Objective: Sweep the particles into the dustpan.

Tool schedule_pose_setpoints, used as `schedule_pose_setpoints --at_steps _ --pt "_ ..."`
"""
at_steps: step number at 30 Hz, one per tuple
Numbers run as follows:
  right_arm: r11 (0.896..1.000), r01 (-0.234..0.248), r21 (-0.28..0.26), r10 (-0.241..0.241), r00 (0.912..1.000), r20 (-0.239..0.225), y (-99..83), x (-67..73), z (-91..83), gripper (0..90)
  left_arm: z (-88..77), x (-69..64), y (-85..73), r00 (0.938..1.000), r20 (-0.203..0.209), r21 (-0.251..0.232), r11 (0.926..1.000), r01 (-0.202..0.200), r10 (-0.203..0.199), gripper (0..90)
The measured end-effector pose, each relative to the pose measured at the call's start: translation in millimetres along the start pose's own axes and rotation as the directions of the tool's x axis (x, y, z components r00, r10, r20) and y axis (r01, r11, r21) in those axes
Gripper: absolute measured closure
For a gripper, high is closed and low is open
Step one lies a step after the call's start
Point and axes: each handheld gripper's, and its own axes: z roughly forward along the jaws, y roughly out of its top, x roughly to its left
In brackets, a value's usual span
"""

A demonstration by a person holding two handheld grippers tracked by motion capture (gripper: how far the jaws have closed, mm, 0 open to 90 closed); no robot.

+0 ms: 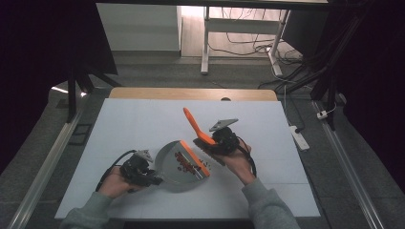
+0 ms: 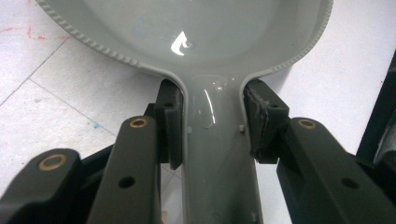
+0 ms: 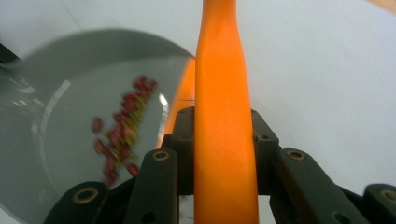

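Grey dustpan (image 1: 179, 167) sits on the white table (image 1: 143, 124), its handle clamped between the pads of the left gripper (image 1: 150, 179). Right gripper (image 1: 203, 140) is closed on the orange brush (image 1: 193, 125). Sweeping appears done; red bits (image 3: 122, 128) lie in the pan. Next: carry it level. Right gripper view shows the debris clearly; left gripper view shows the handle grip.

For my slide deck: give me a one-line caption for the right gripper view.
Hand-held gripper clamps an orange brush handle beside a grey dustpan holding red bits.
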Motion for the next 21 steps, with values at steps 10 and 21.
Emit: schedule_pose_setpoints --at_steps 10,21 --pt "0.997 -0.057 0.049 0.053 0.9962 0.07 -24.2 -18.7 -7.1 70.4 -5.2 -1.1 -3.4 0.9999 0.006 0.009 0.9998 -0.016 0.016 61.9" --pt "0.996 -0.051 0.07 0.047 0.997 0.061 -24.9 -18.6 2.6 70.4 -6.2 -3.3 -4.3 0.9993 0.019 0.019 0.9993 -0.033 0.033 61.9"
